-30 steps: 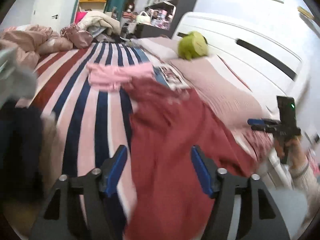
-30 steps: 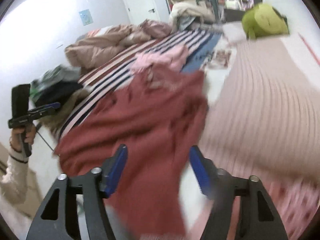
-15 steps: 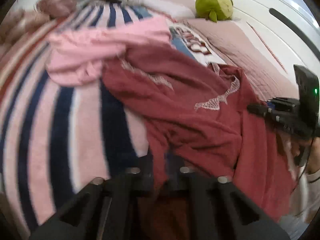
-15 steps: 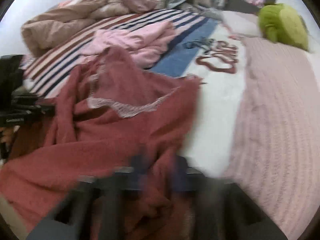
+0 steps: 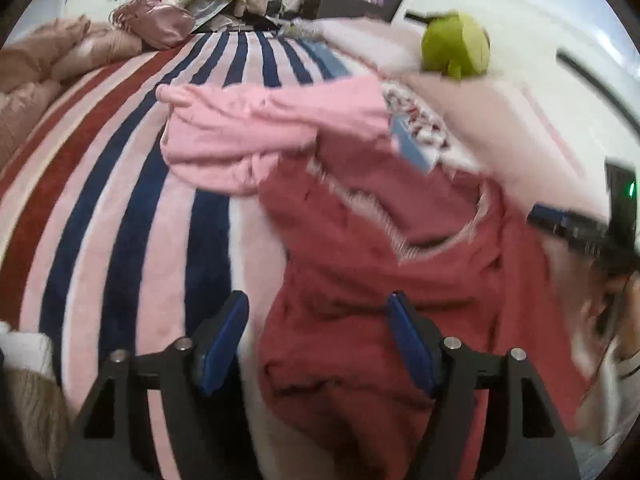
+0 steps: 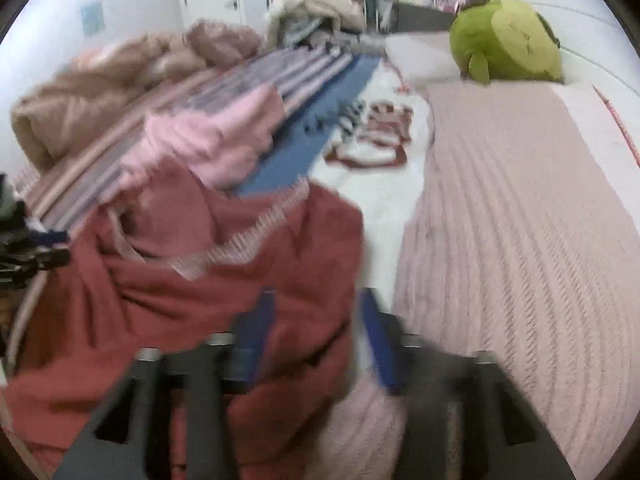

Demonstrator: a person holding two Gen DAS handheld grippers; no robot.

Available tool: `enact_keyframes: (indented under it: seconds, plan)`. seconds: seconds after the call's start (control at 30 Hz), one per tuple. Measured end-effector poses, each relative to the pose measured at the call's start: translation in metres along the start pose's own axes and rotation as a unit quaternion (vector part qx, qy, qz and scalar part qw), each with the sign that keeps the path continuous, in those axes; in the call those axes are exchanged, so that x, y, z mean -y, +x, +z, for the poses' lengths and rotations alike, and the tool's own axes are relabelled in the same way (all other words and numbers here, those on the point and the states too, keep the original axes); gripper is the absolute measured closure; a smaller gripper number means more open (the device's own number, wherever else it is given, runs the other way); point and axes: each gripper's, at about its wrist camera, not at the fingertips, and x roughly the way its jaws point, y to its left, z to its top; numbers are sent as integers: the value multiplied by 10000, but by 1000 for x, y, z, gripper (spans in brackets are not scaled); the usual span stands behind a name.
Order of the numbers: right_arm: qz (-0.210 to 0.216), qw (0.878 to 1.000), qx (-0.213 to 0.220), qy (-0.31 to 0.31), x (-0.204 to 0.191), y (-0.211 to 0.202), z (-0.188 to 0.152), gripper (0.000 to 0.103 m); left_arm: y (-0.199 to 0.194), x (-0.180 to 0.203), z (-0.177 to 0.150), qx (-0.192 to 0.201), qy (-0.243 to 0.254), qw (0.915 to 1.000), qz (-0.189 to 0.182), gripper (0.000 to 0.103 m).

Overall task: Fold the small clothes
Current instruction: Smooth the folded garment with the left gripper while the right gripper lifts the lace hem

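Red top lay rumpled on bed; left gripper and right gripper opening over its near edge, cloth between jaws, ungripped.

A dark red garment with a pale lace-like trim lies crumpled on the bed, spread just ahead of the left tool and reaching between its open fingers. Beyond it, farther from the tool, a light pink garment lies bunched, its near edge touching the red one.
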Motion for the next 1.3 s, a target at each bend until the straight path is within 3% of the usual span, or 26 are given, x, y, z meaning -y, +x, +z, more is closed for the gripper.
enact_keyframes:
  seconds: [0.1,0.2,0.23,0.27,0.3,0.37,0.43,0.5,0.57,0.67,0.83,0.97,1.03,1.17,1.3]
  plan:
    - [-94,9997,-48,-200,-10,-2,12,50,12,-1,19,-17,-135,9998,-137,35]
    - [-133,9993,-257,-232,-15,10,20,50,40,-1,27,-302,-127,9994,79,39]
    - [-101,9994,-245,-225,-17,11,18,50,50,-5,28,-350,-150,9992,100,51]
    - [-42,9995,-227,-196,-18,10,16,50,61,-7,30,-388,-167,9989,223,85]
    - [54,9997,-206,-144,-17,7,11,50,67,-9,33,-395,-207,9983,379,89]
    - [165,9996,-210,-109,-16,-1,3,50,61,-8,38,-119,-297,9978,583,87]
    - [259,9993,-202,-149,-14,-16,-9,50,49,-2,37,-75,-290,9987,417,76]
    - [416,9989,-138,-163,-10,-44,-28,49,29,7,30,74,-46,9992,394,49]
    - [585,9982,-115,-101,-6,-64,-45,48,2,16,16,244,158,9986,441,46]
    - [1022,9946,-114,108,1,-103,-88,43,-43,23,-18,338,230,9988,282,34]
    - [1532,9878,-169,226,-3,-136,-160,42,-109,33,-107,406,249,9988,-70,33]
    - [1990,9788,-195,453,-8,-141,-214,42,-141,29,-175,492,-271,9982,-203,30]
    - [2177,9745,-6,539,-12,-141,-235,42,-146,33,-202,668,-637,9955,-192,30]
    - [2537,9622,367,919,-15,-143,-253,41,-141,53,-251,906,-870,9917,-276,30]
    - [2656,9597,206,899,-19,-147,-262,42,-134,59,-272,786,-1062,9911,-173,32]
